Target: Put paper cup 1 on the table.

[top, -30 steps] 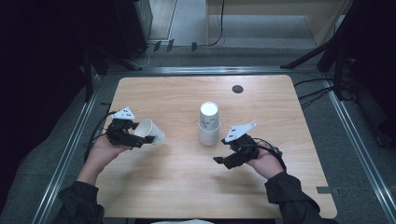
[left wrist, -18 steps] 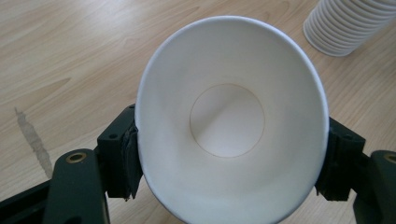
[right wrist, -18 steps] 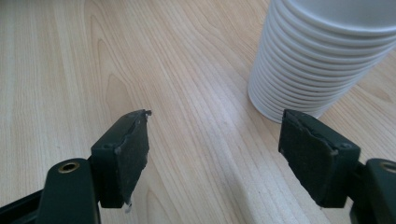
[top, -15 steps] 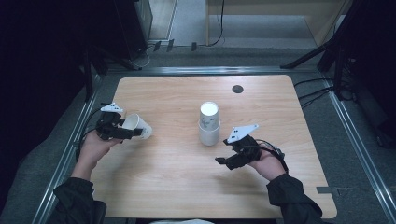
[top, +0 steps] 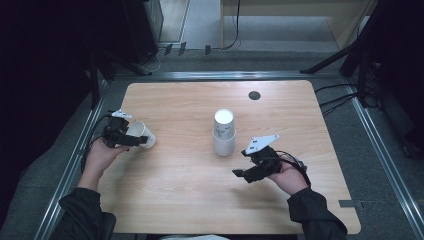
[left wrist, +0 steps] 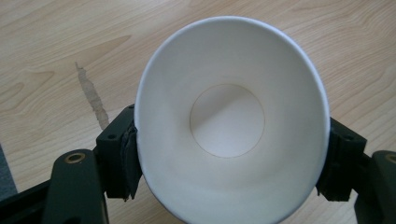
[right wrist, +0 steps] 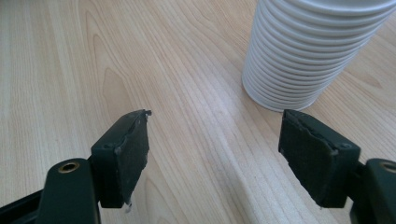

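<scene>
A single white paper cup [top: 144,134] lies tipped on its side just above the table's left part, with my left gripper [top: 134,140] shut on it. In the left gripper view the cup's open mouth [left wrist: 229,121] faces the camera, and both pads [left wrist: 128,158] press on its sides. A stack of white paper cups [top: 223,132] stands upside down at the table's middle. My right gripper [top: 241,174] hovers low in front and to the right of the stack, open and holding nothing. In the right gripper view the stack [right wrist: 303,56] rises at the upper right, beyond the gripper [right wrist: 215,140].
The wooden table [top: 200,205] has a dark round hole [top: 254,95] near its back edge. Metal rails [top: 372,145] run around the table on the floor. A thin dark streak [left wrist: 91,98] marks the wood under the left gripper.
My left hand has carried the cup to the left, toward the table's left edge, and slightly lower. The right hand and the stack have not moved.
</scene>
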### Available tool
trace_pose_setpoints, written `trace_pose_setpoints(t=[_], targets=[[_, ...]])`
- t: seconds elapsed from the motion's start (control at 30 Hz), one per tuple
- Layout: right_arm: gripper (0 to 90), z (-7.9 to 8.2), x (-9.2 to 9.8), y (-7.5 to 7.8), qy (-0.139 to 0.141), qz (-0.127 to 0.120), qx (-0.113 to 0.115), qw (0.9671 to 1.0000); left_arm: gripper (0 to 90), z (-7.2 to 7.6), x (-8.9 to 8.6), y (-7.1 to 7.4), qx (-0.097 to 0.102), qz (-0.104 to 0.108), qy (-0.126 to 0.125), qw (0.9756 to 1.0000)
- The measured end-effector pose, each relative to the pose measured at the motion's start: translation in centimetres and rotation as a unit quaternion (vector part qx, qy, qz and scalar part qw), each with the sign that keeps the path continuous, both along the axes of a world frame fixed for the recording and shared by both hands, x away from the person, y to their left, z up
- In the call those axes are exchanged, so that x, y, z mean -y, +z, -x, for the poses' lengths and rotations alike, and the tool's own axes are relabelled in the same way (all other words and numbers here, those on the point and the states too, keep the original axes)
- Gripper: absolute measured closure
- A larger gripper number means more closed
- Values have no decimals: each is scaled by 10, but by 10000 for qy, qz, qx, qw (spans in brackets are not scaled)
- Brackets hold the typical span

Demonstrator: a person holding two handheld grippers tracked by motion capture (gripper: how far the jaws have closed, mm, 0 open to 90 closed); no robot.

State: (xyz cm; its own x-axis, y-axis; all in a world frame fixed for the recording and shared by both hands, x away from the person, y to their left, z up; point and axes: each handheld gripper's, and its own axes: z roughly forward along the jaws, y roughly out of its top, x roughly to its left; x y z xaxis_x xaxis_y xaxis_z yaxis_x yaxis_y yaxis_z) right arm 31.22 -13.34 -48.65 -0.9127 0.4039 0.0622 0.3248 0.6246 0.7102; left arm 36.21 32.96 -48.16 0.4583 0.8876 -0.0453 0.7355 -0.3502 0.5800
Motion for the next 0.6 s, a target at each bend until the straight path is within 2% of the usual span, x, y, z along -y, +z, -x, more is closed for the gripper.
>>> trace_pose_setpoints(t=[0.03,0.07,0.1,0.57,0.6], targets=[[247,0,0,0,5,9,-1,10000,244,-1,0,-1,3,-129,52,9999],[247,0,0,0,5,9,-1,10000,244,-1,0,-1,3,-129,52,9999],[247,0,0,-1,8,18,7,10000,243,-2,0,-2,-15,-220,114,9997],[247,0,-1,-1,14,30,9,10000,230,-4,7,-4,-25,-445,110,9989],[247,0,-1,-1,9,40,0,10000,228,-5,11,-5,22,-542,75,9985]])
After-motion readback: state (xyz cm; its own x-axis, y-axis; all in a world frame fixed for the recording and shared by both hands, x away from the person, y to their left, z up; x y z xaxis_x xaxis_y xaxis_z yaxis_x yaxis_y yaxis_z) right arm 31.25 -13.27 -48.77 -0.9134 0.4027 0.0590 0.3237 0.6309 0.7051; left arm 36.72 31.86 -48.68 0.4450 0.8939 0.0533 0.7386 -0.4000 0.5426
